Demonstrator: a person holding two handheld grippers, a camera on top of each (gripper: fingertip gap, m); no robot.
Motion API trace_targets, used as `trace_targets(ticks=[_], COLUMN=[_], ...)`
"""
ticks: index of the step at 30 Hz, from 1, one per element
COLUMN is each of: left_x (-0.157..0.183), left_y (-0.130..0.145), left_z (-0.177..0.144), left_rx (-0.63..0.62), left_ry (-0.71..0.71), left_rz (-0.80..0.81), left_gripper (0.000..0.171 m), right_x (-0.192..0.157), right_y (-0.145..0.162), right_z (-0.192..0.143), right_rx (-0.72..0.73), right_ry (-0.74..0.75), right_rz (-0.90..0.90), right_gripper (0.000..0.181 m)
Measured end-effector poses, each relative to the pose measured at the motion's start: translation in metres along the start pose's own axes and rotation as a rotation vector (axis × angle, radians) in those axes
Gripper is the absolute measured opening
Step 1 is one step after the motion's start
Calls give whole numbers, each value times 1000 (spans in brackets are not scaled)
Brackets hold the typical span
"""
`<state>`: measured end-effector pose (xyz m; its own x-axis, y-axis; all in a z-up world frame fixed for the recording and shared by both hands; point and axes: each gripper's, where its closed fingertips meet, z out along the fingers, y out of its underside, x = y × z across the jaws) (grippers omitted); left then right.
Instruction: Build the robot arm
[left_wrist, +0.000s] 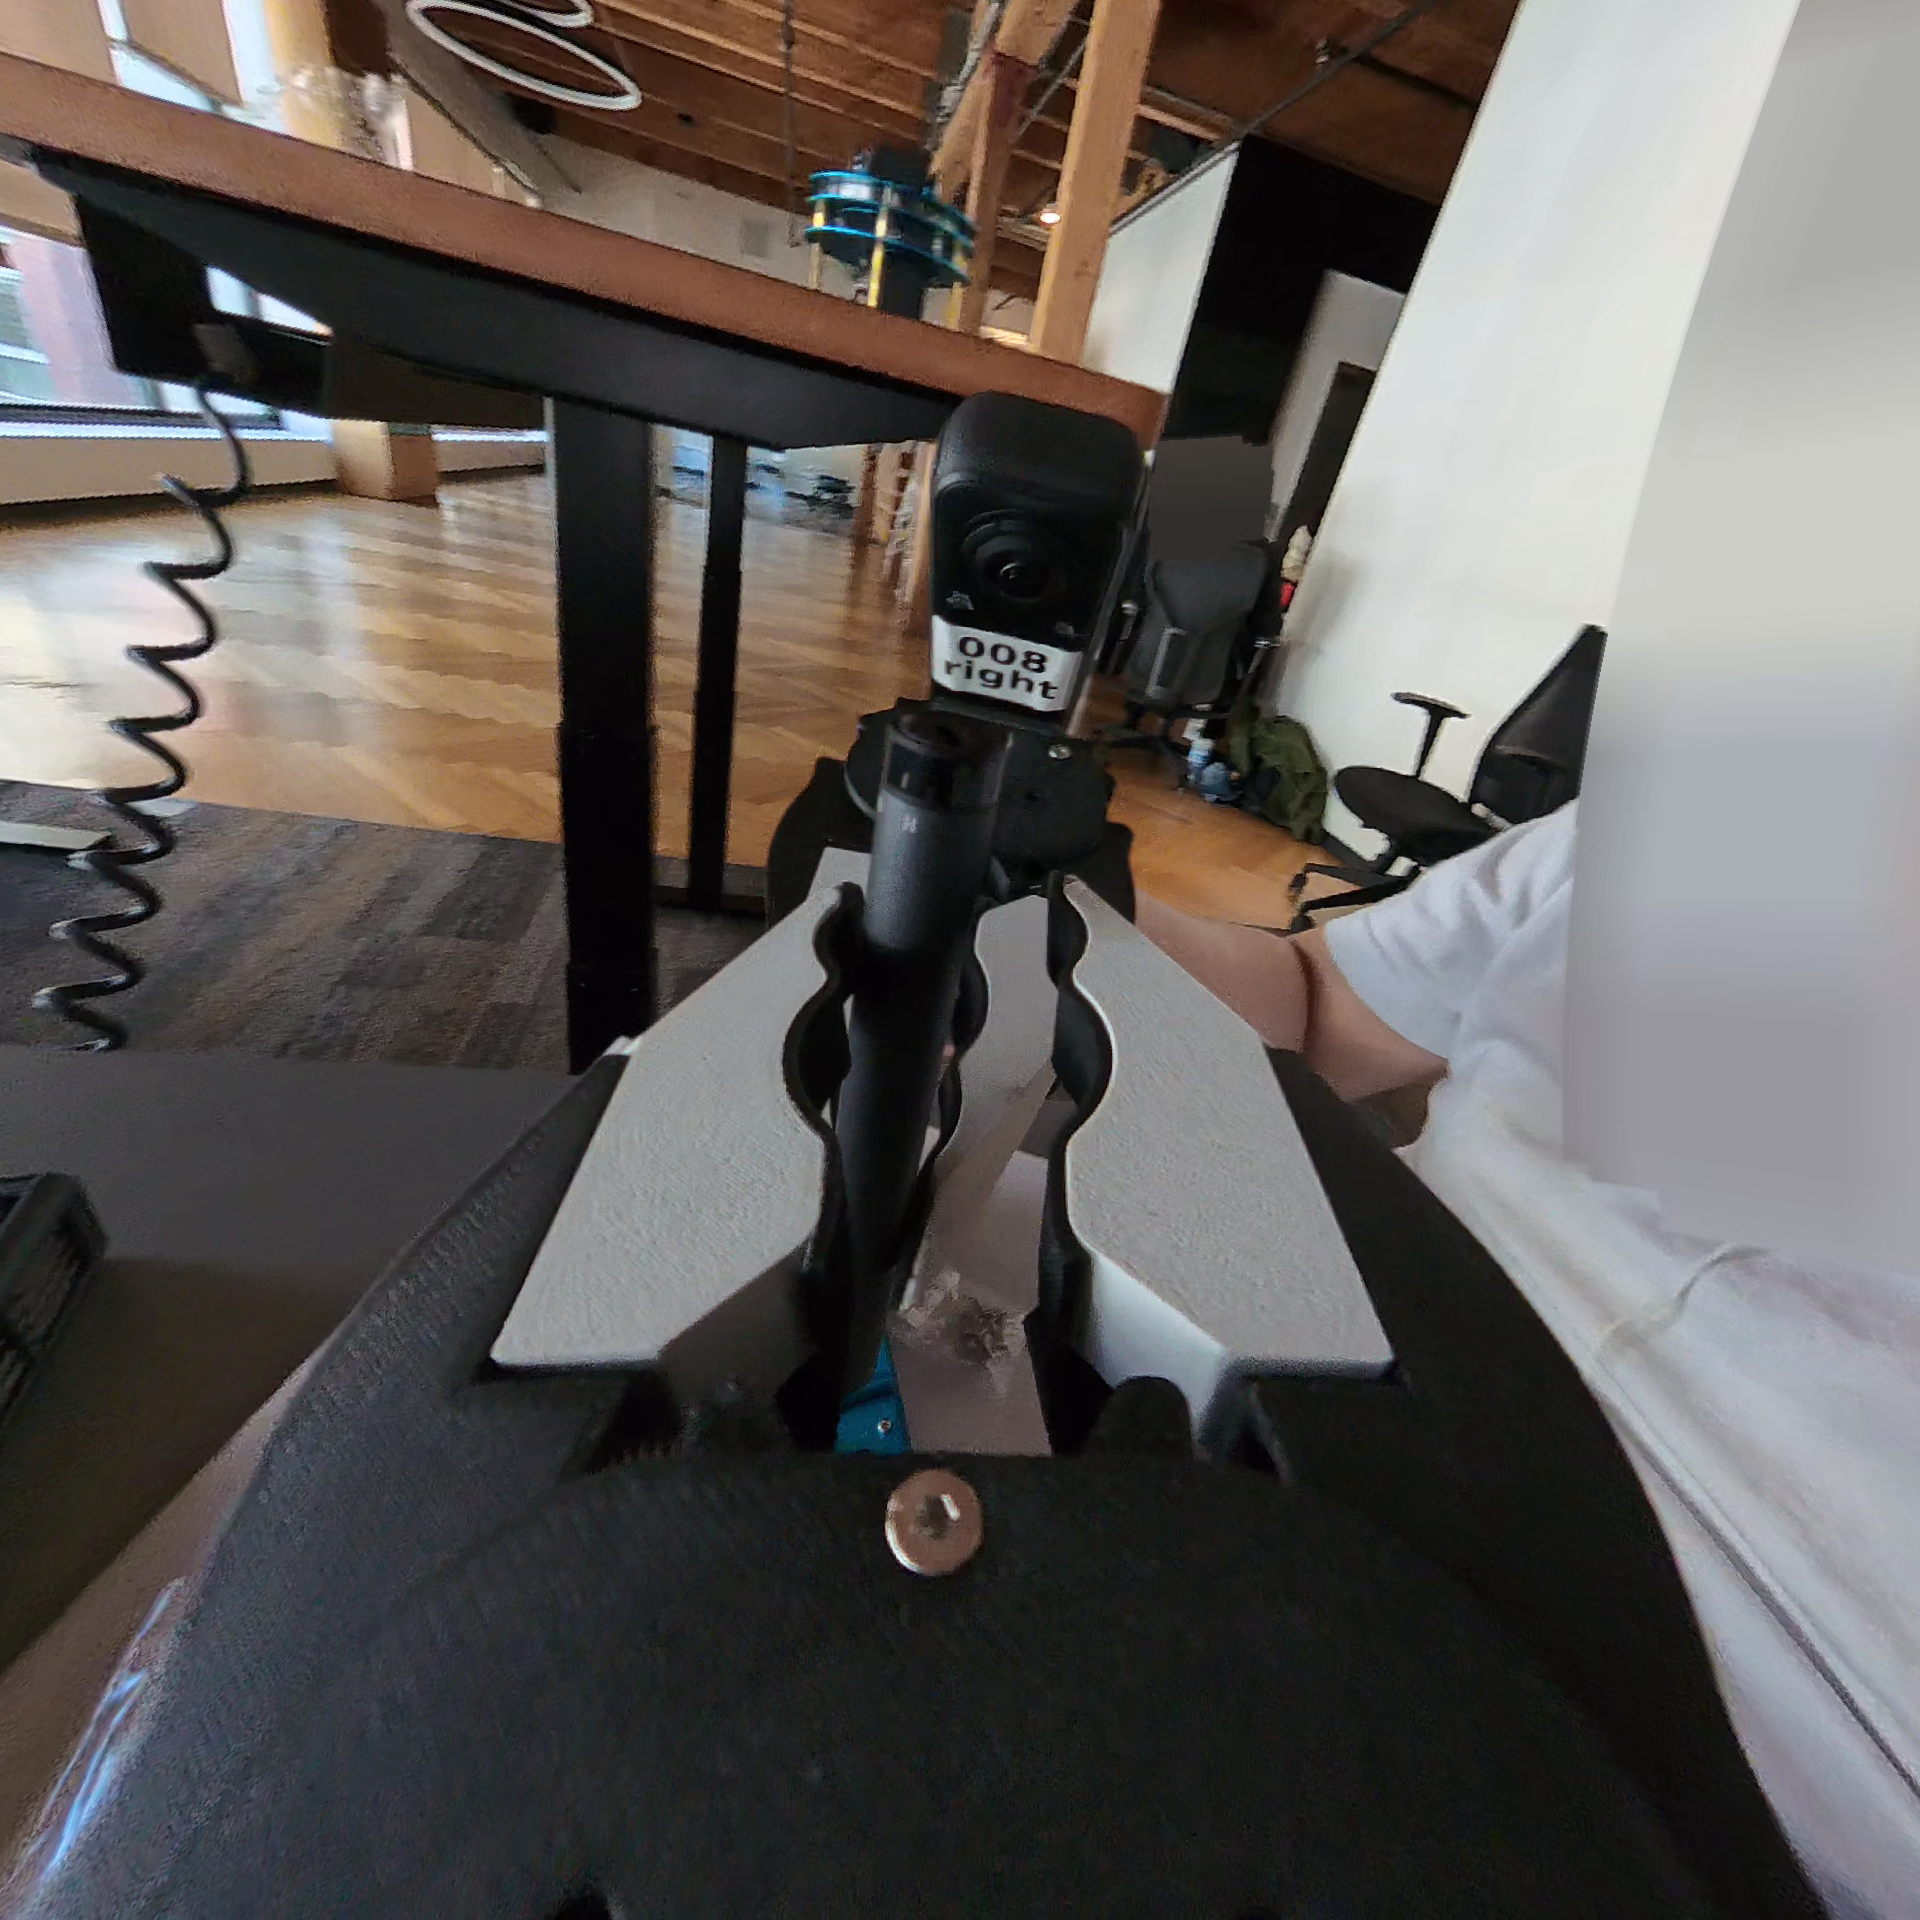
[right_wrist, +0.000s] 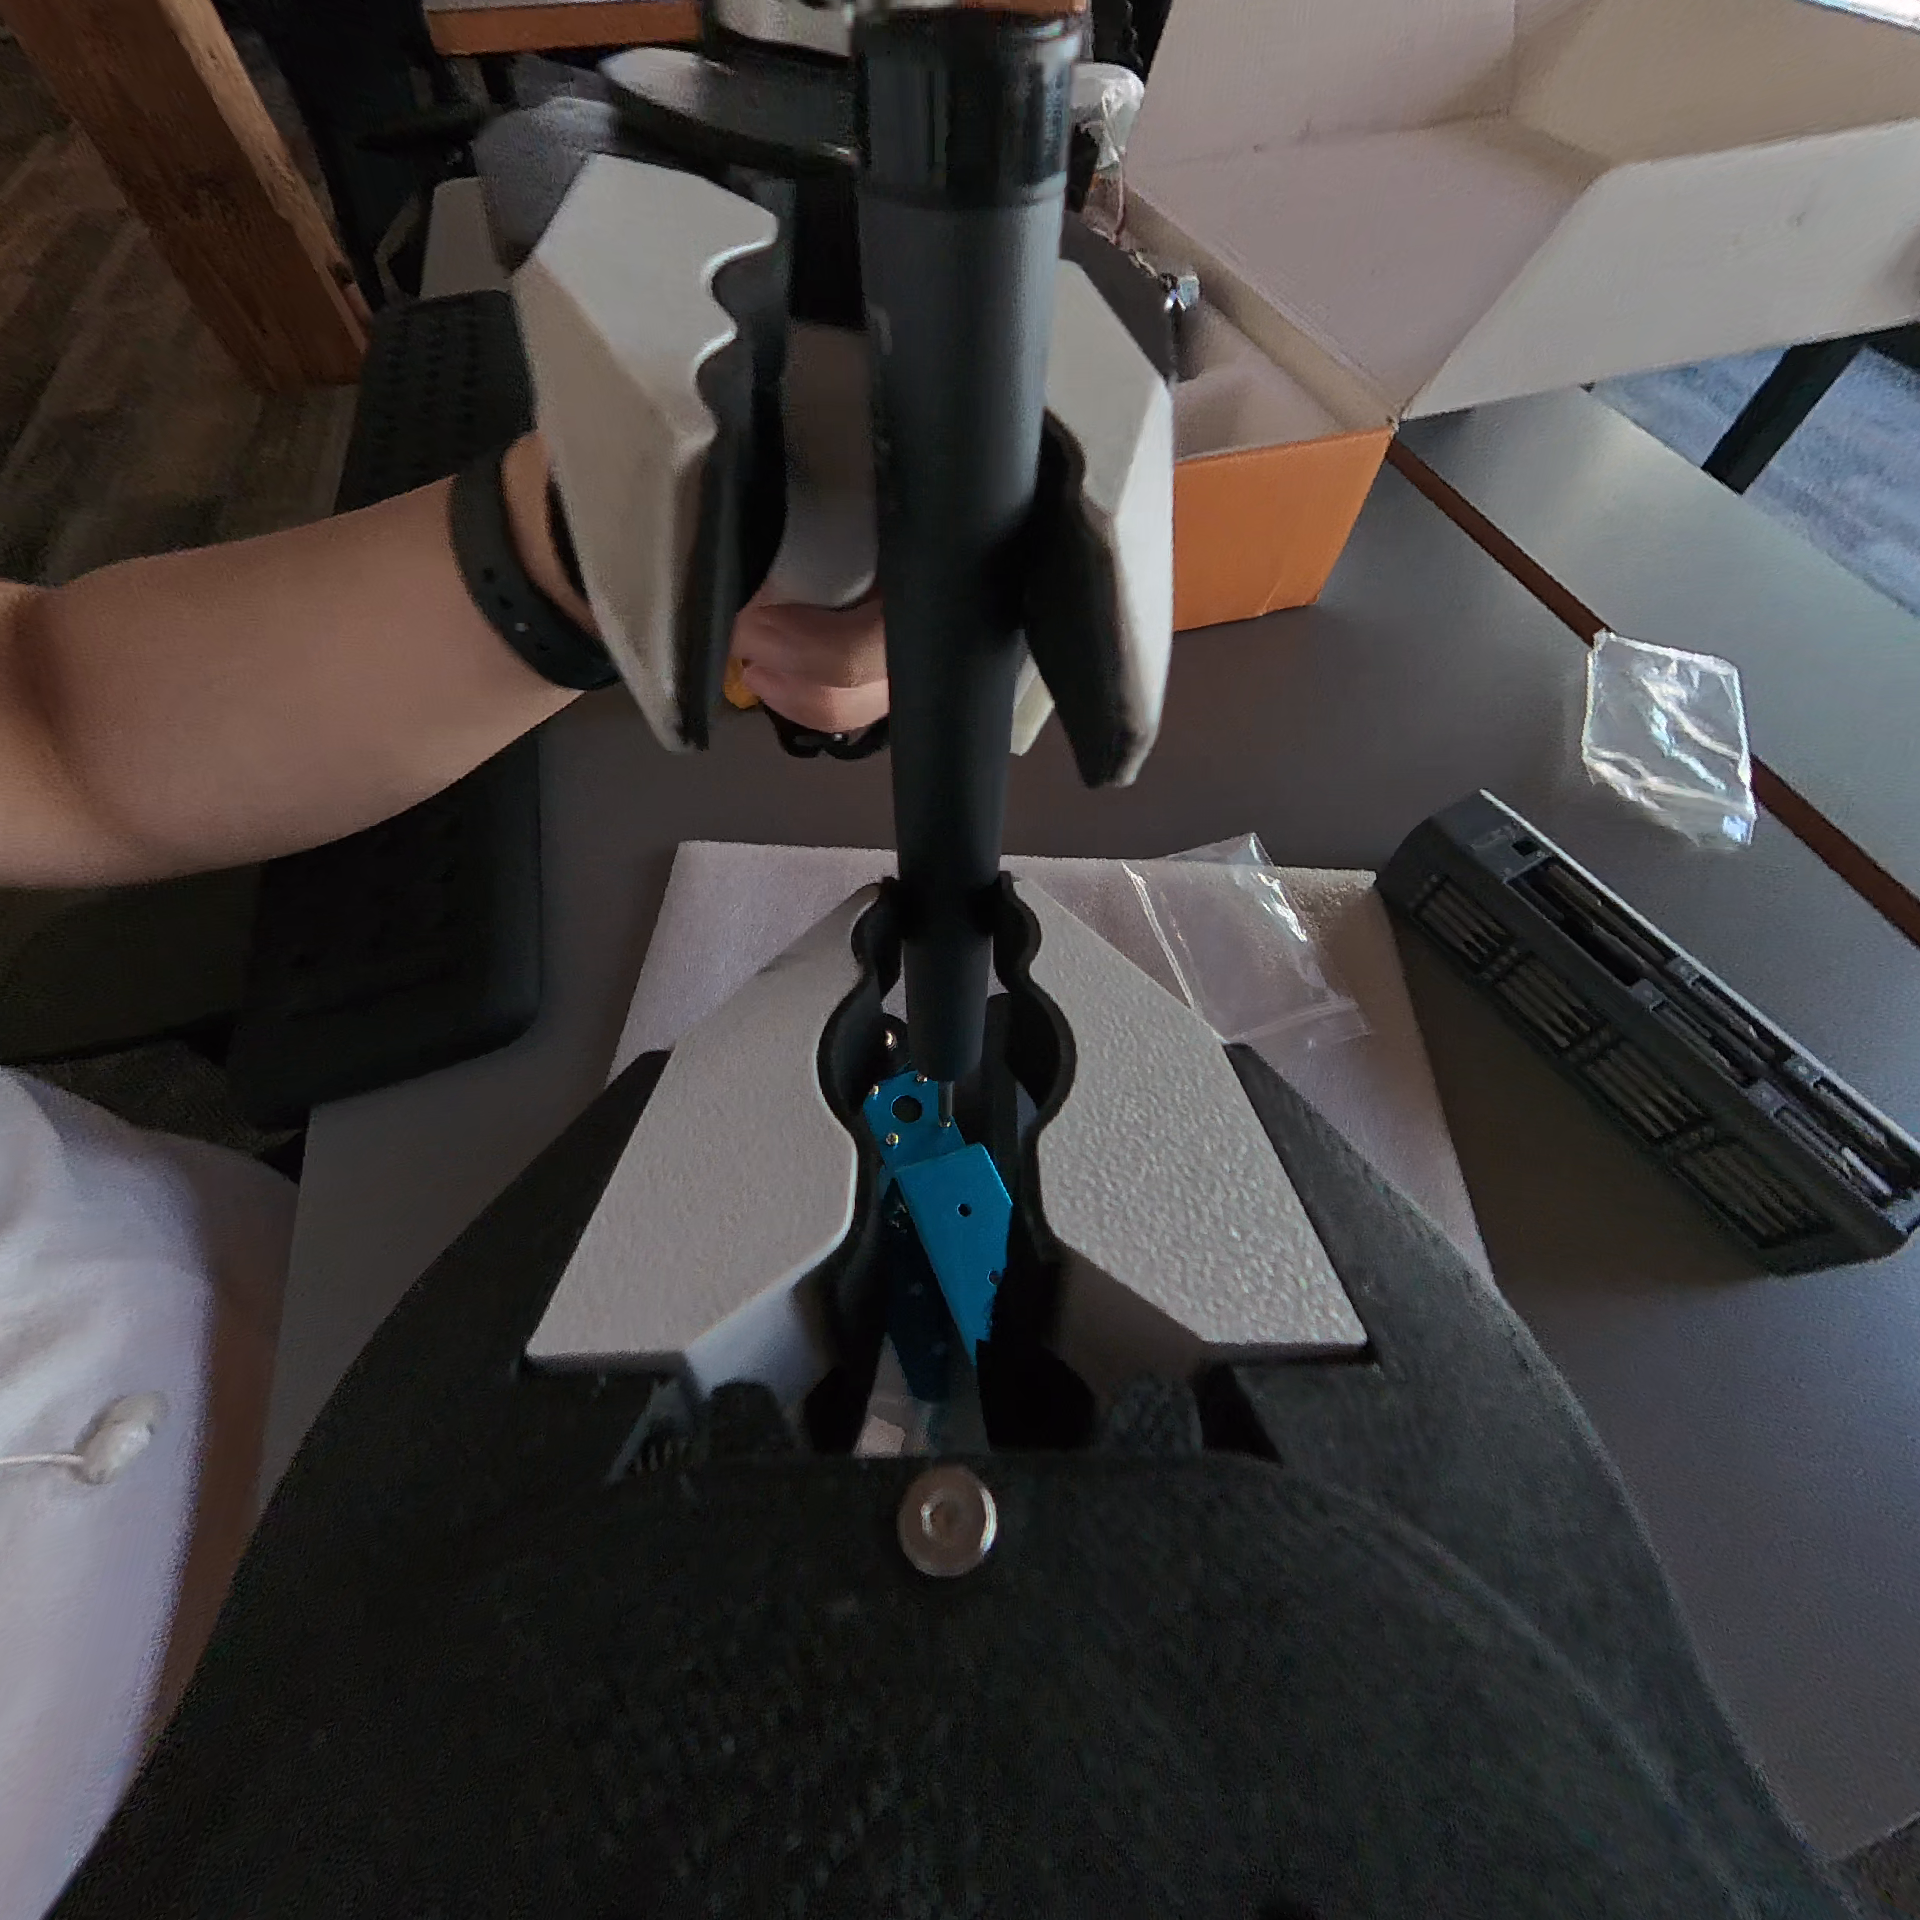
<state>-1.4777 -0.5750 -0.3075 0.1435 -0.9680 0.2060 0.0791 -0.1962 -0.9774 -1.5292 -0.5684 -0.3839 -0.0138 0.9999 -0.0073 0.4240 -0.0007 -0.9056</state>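
Open office, standing desk (left_wrist: 582, 301), swivel chairs (left_wrist: 1455, 790)

on my grey worktop (right_wrist: 1558, 644) an open cardboard box (right_wrist: 1288, 520), a crumpled clear bag (right_wrist: 1668, 732) and a black slotted tray (right_wrist: 1652, 1029) are lying apart.

Daylight enters from windows at far left of the left wrist view, throwing bright glare across the glossy honey-coloured wooden floor (left_wrist: 395, 644) (almost washed out near the glass). The matte grey bench (right_wrist: 1621, 582) in the right wrist view sits dimmer, evenly lit, with soft shadows. Both pictures bend strongly at the edges, and the nearest black textured housing blurs slightly.
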Motion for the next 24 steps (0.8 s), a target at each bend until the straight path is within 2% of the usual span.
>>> trace_targets(ticks=[3,8,12,17,20,21,24], left_x=[-6,-19,-21,-15,-16,-20,-23], left_y=[-6,-11,-16,-12,-11,-10,-10], left_z=[0,-2,-8,-2,4,3,3], left_rx=[14,25,67,59,26,10,-3], left_ry=[-93,-241,-333,-385,-445,-486,-481], left_rz=[-9,-44,-42,-49,3,31,32], left_gripper=[38,27,25,35,22,13,12], right_x=[4,6,6,4,3,3,4], right_y=[0,0,1,2,1,1,1], right_z=[2,1,-3,-5,-3,-3,-2], right_rx=[-24,-31,-2,25,6,-3,0], right_ry=[38,136,204,267,276,278,265], right_rz=[50,76,96,91,83,81,71], right_gripper=[18,18,18,18,18,18,18])
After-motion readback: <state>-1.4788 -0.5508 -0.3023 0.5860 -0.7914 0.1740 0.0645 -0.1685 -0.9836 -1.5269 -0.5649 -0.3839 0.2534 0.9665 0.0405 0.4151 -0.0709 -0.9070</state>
